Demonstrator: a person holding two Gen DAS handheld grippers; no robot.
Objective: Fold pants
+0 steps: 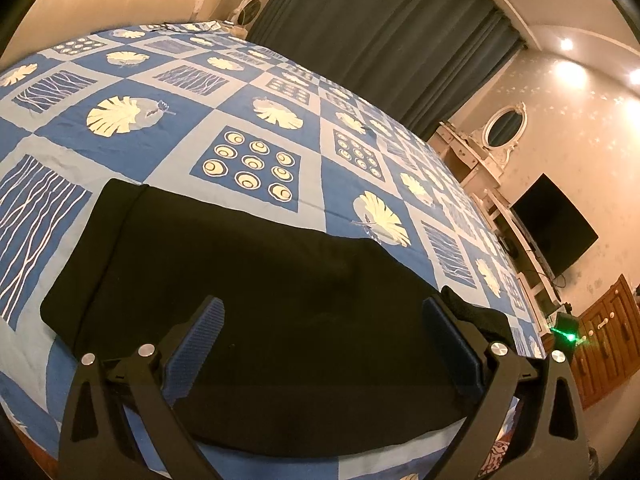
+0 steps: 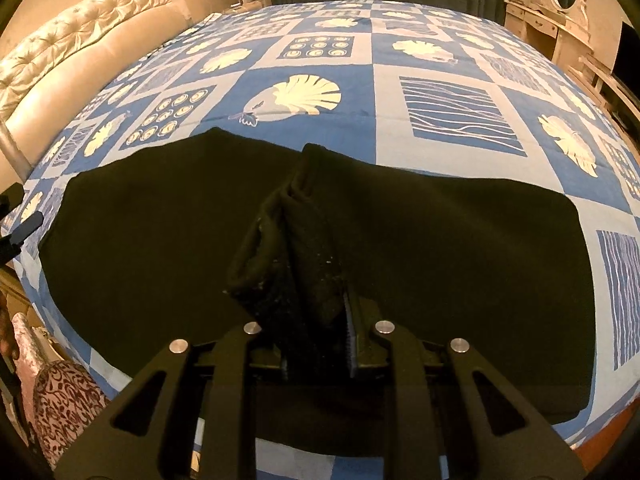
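Black pants (image 1: 256,288) lie spread flat on the blue patterned bedspread (image 1: 256,112). My left gripper (image 1: 324,320) is open just above the cloth, with a blue pad on each side and nothing between them. In the right wrist view the pants (image 2: 460,248) stretch across the bed, and my right gripper (image 2: 316,320) is shut on a bunched fold of the black cloth (image 2: 296,240), which rises off the bed between the fingers. The right gripper also shows as a green light at the right edge of the left wrist view (image 1: 564,330).
A padded cream headboard (image 2: 68,60) runs along the bed's left side. Dark curtains (image 1: 380,40) hang behind the bed. A white vanity with an oval mirror (image 1: 502,128), a black screen (image 1: 556,228) and a wooden cabinet (image 1: 604,344) stand at the right.
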